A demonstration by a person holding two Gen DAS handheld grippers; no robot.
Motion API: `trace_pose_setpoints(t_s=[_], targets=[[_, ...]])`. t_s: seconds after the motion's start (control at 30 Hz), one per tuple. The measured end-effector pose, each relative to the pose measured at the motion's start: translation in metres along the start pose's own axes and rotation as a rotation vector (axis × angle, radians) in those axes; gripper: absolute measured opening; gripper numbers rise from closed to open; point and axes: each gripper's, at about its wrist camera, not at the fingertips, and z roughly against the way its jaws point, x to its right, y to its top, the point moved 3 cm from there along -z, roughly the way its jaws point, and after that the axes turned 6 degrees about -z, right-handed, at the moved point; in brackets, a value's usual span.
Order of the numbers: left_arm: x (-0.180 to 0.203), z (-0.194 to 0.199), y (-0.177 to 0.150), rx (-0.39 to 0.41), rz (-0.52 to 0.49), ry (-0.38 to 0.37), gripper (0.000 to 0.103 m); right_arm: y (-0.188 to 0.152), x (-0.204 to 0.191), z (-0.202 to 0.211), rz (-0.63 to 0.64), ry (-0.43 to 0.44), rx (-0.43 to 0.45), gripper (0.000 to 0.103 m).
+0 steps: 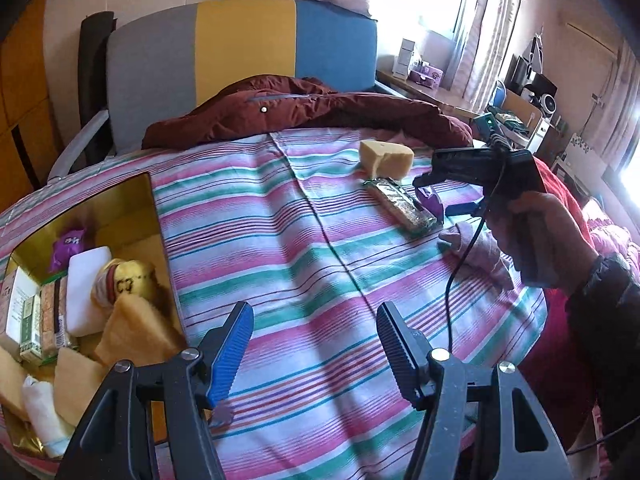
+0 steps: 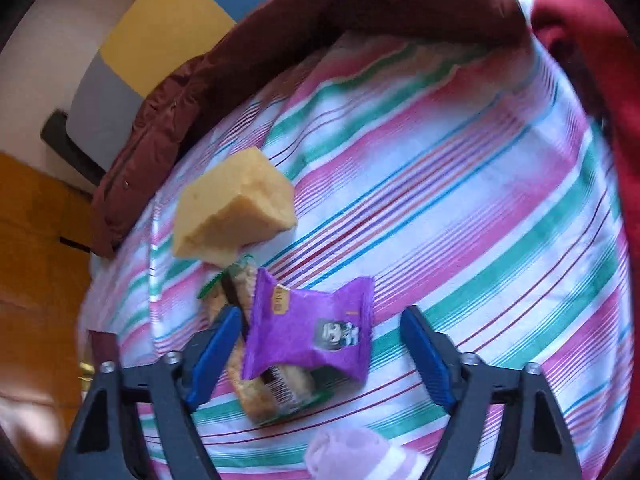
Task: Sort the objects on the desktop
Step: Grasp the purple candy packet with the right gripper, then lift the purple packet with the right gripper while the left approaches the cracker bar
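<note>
Right claw (image 2: 316, 344) half-open, straddling purple packet (image 2: 308, 336), left claw (image 1: 316, 344) empty

On the striped bed sheet (image 1: 304, 248), beside the dark red jacket (image 1: 304, 108), lie one yellow sponge block (image 1: 386, 158), one green-edged snack bar (image 1: 404, 204), one purple snack packet (image 2: 310, 330) and one pale pink rolled cloth (image 1: 480, 254). The gold box (image 1: 150, 216) left of the sheet holds three more yellow sponge pieces, one purple packet, one white block, two rolled cloths, and three boxed or wrapped packs.
</note>
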Motion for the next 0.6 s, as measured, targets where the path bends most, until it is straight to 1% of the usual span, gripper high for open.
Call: trace_pose_setpoints(t_s=[0.03, 0.07, 0.13, 0.23, 0.27, 0.33, 0.4, 0.43, 0.47, 0.5, 0.6], targets=[[0.002, -0.003, 0.002, -0.002, 0.000, 0.000, 0.065, -0.001, -0.001, 0.000, 0.017, -0.016, 0.000, 0.063], [0.003, -0.006, 0.004, -0.009, 0.002, 0.001, 0.065, -0.001, 0.000, 0.000, 0.028, -0.038, 0.005, 0.059], [0.007, -0.010, 0.006, -0.016, 0.005, -0.010, 0.065, 0.001, 0.004, 0.004, 0.023, -0.040, 0.016, 0.056], [0.014, -0.016, 0.011, -0.024, -0.008, 0.003, 0.065, 0.004, 0.008, 0.007, 0.066, -0.175, 0.057, 0.056], [0.016, -0.019, 0.013, -0.029, -0.012, 0.005, 0.065, 0.005, 0.010, 0.008, 0.057, -0.180, 0.055, 0.062], [0.018, -0.024, 0.017, -0.038, -0.001, -0.002, 0.065, 0.006, 0.016, 0.004, 0.027, -0.168, 0.023, 0.063], [0.019, -0.031, 0.022, -0.050, 0.012, -0.016, 0.065, 0.007, 0.016, 0.006, 0.010, -0.144, 0.023, 0.075], [0.020, -0.034, 0.025, -0.057, 0.019, -0.019, 0.065, 0.008, 0.018, 0.007, -0.019, -0.105, 0.015, 0.086], [0.020, -0.038, 0.028, -0.063, 0.027, -0.021, 0.065, 0.009, 0.019, 0.007, -0.037, -0.087, 0.014, 0.089], [0.021, -0.040, 0.030, -0.066, 0.033, -0.024, 0.065, 0.010, 0.021, 0.009, -0.052, -0.066, 0.018, 0.089], [0.022, -0.050, 0.038, -0.078, 0.050, -0.027, 0.065, 0.015, 0.024, 0.015, -0.077, -0.043, 0.044, 0.089]])
